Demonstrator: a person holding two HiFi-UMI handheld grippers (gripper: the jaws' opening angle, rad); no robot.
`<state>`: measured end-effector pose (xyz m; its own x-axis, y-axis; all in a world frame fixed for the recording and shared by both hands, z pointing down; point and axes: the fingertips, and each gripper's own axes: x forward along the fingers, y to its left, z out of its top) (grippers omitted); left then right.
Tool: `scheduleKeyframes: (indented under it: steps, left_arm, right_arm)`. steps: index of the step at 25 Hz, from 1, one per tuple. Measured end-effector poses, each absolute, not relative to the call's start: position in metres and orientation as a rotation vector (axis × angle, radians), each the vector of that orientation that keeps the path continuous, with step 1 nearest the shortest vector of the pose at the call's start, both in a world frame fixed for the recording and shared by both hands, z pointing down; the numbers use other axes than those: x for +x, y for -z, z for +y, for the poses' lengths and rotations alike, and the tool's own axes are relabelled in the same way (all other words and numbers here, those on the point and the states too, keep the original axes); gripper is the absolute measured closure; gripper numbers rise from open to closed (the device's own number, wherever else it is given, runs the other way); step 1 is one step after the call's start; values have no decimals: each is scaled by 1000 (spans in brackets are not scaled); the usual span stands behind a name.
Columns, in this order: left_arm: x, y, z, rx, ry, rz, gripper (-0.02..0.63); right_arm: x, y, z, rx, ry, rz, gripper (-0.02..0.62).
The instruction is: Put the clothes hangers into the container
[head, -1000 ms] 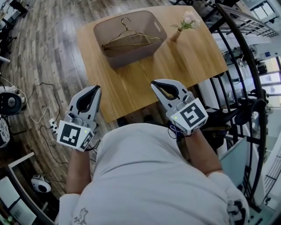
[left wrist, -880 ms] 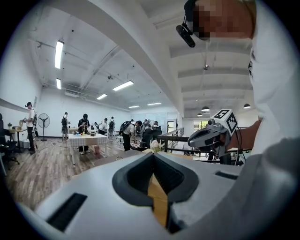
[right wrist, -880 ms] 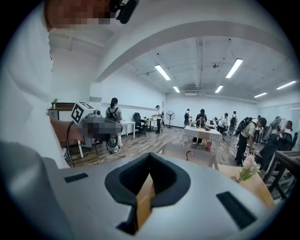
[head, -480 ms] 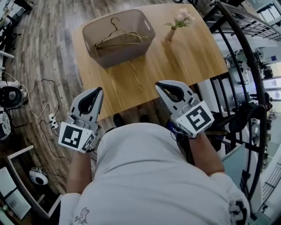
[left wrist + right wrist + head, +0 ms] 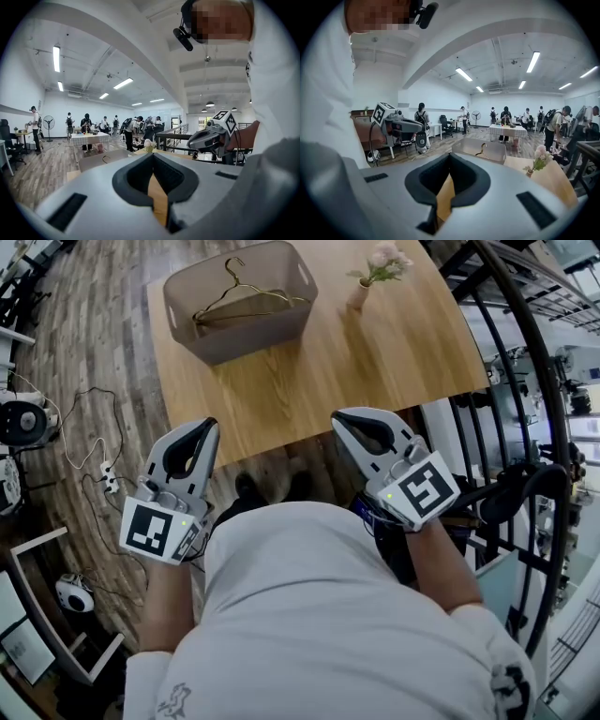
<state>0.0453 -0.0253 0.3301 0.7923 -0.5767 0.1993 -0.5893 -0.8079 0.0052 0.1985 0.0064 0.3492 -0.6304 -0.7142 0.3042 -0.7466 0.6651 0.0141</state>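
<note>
My left gripper (image 5: 205,426) has its jaws closed tip to tip. In the left gripper view (image 5: 152,156) nothing sits between them; only the wood of the table shows through the hollow behind the tips. My right gripper (image 5: 338,418) is the same, jaws pressed together and empty, and the right gripper view (image 5: 450,156) confirms it.

Both grippers are held up in front of my torso, well apart from each other and pointing toward the table (image 5: 394,352). From the head view the left one lines up with the table's near left corner and the right one with its near edge, a little right of the middle. Neither touches the table.

The clothes hangers (image 5: 240,304) are thin gold-coloured wire ones. They lie inside the container (image 5: 246,341), overlapping, with a hook pointing to the far left. I cannot tell how many there are.

The container is a grey-brown bin with rounded corners and a slot handle in its end wall. It stands at the far left corner of the table, well away from both grippers. Near the far edge, just right of the container, stands a small vase of pale flowers (image 5: 367,279).

Cables (image 5: 80,451) trail over the plank floor beyond the table's left edge, and a black railing (image 5: 525,362) runs along beyond the right edge.
</note>
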Motion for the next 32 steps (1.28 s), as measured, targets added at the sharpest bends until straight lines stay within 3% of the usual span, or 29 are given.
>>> scheduleKeyframes:
  steps: [11,32]
  left_arm:
    - [24,-328,4,2918,-283,-912,600]
    - [-88,-328,65,2915,-221,-868,600]
  right_arm:
    - [179,-348,36,1206,-153,-2577,591]
    - [79,-351,104,1268,-151,-2518,591]
